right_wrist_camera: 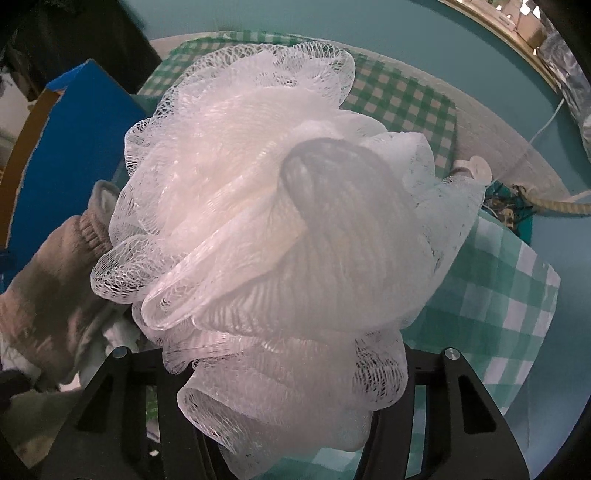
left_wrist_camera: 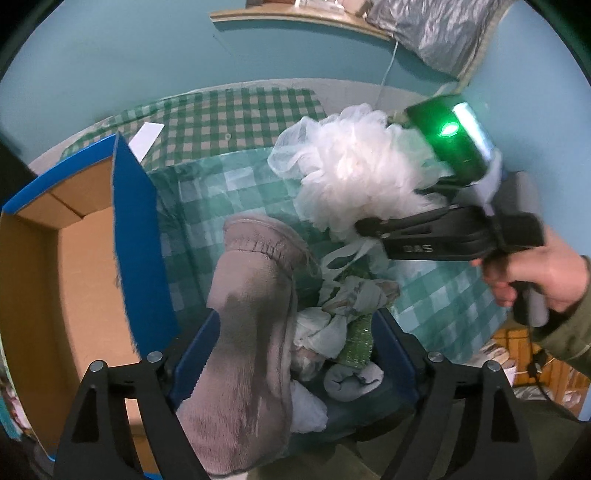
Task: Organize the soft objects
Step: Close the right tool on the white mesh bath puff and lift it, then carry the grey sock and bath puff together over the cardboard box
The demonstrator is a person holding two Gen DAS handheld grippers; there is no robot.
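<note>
Teal walls close in around a table draped in a green-and-white checked cloth (left_wrist_camera: 229, 114), with a shelf (left_wrist_camera: 295, 18) high on the wall. From the left wrist, the left gripper (left_wrist_camera: 291, 354) points steeply down with its jaws standing wide apart; a grey-brown fleece (left_wrist_camera: 251, 332) hangs between them, lying against the left finger (left_wrist_camera: 199, 354), though whether it is still pinched cannot be told. Just right of the fleece sits a heap of soft things: crumpled white cloth (left_wrist_camera: 325, 332), a green scrubber (left_wrist_camera: 354, 343) and a rolled grey sock (left_wrist_camera: 351, 380). To the left stands an open cardboard box (left_wrist_camera: 85, 258) with blue outer walls, its brown inside showing. Up at the right, a hand (left_wrist_camera: 535, 273) in an olive sleeve grips the handle of the right gripper (left_wrist_camera: 369, 206), a green light glowing on its body, and a white mesh pouf (left_wrist_camera: 354, 173) is clamped in its fingers above the heap, its loop cord dangling below. From the right wrist, the pouf (right_wrist_camera: 266, 229) fills nearly the whole view, bunched between the two black fingers, which are about half closed and squeezing its lower folds. Behind it the blue box (right_wrist_camera: 85, 140) shows at the left, the fleece (right_wrist_camera: 44, 280) sits at the lower left, and the checked cloth (right_wrist_camera: 509, 295) spreads to the right.
</note>
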